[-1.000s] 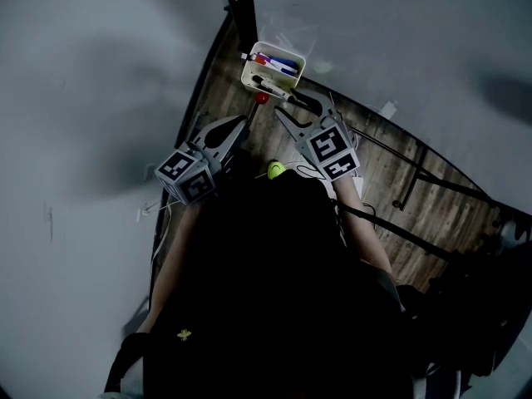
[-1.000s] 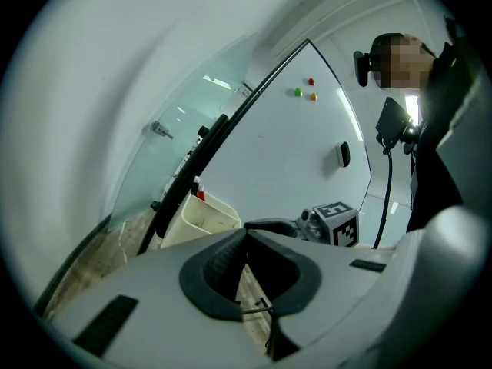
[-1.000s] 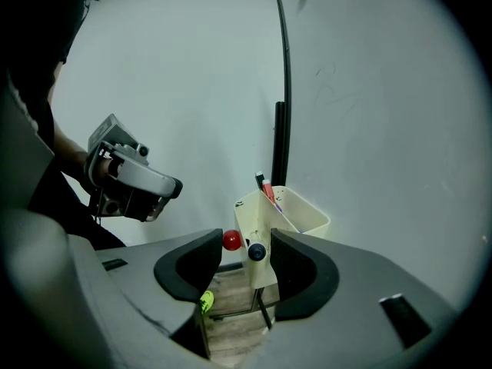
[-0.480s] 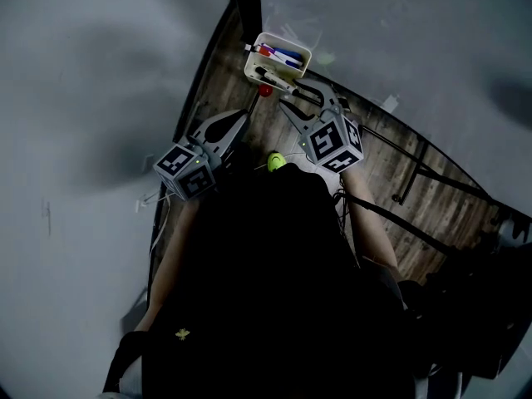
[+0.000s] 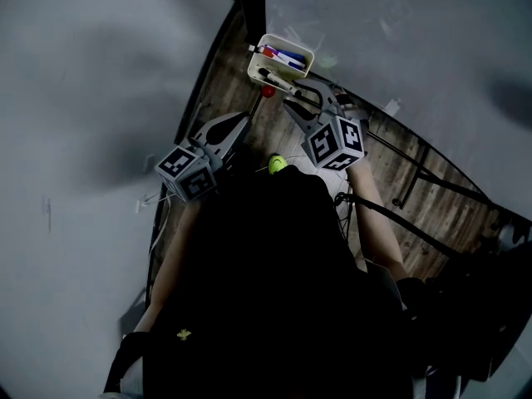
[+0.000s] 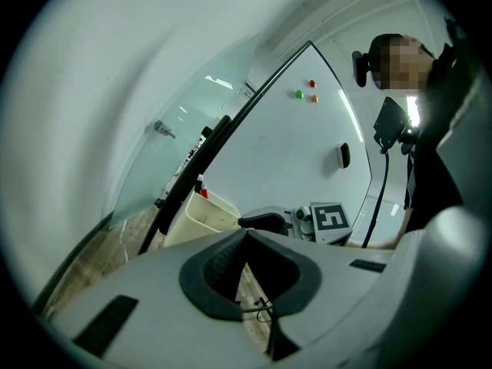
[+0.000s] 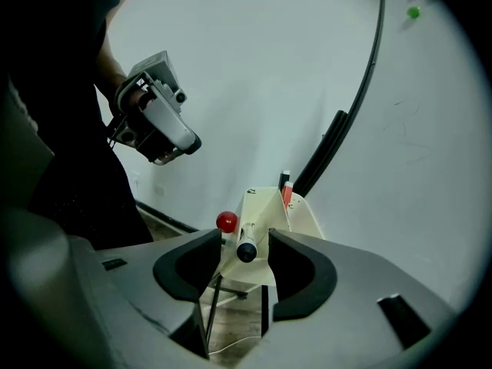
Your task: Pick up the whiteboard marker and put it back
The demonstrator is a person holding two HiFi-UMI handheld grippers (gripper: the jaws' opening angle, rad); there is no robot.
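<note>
My right hand-held gripper (image 7: 246, 237) has just been opening its jaws. They stand apart on either side of the black-capped white whiteboard marker (image 7: 247, 246) without pressing it. The marker rests in the cream plastic bin (image 7: 265, 206), capped end sticking out towards me. My left hand-held gripper (image 6: 246, 233) is closed and empty.

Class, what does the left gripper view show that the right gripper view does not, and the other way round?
Left gripper view only: the right gripper and a black oval object on the whiteboard. Right gripper view only: the left gripper, a red ball, and a marker between its own open jaws, which have just been opening. Both: the cream tray and magnets.
</note>
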